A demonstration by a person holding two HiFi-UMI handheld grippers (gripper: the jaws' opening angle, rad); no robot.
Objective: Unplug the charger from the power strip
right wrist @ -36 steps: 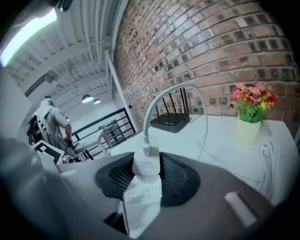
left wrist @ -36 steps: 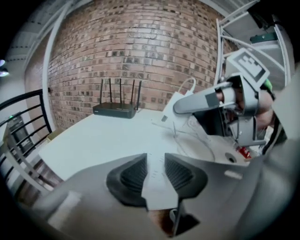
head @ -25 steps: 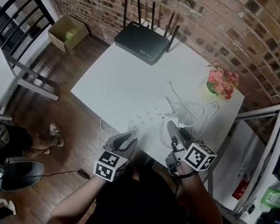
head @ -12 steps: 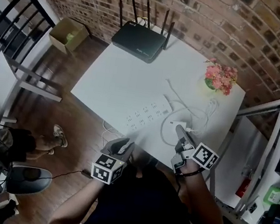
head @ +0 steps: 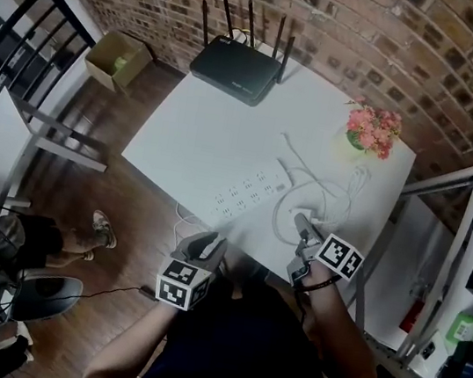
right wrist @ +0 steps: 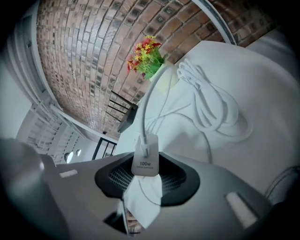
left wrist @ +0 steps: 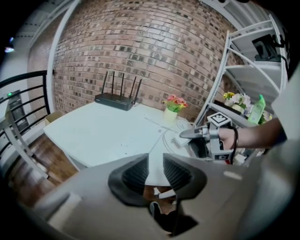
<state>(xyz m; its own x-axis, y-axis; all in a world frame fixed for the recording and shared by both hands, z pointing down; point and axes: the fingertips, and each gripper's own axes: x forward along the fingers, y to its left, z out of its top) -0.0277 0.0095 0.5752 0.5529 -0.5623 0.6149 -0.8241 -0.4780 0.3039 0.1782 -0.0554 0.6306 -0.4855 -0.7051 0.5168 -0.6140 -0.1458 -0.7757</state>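
Head view: power strip flat on white table. Right gripper just right of strip, apart from it. Left gripper at table's near edge.

Left gripper view: jaws apart, just been closing somewhat, nothing between.

Right gripper view: jaws clamped on white charger, off strip, cable plugged in top.

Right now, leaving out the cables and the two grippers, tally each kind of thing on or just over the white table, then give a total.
Router: 1
Pot of flowers: 1
Power strip: 1
Charger: 1
Total: 4
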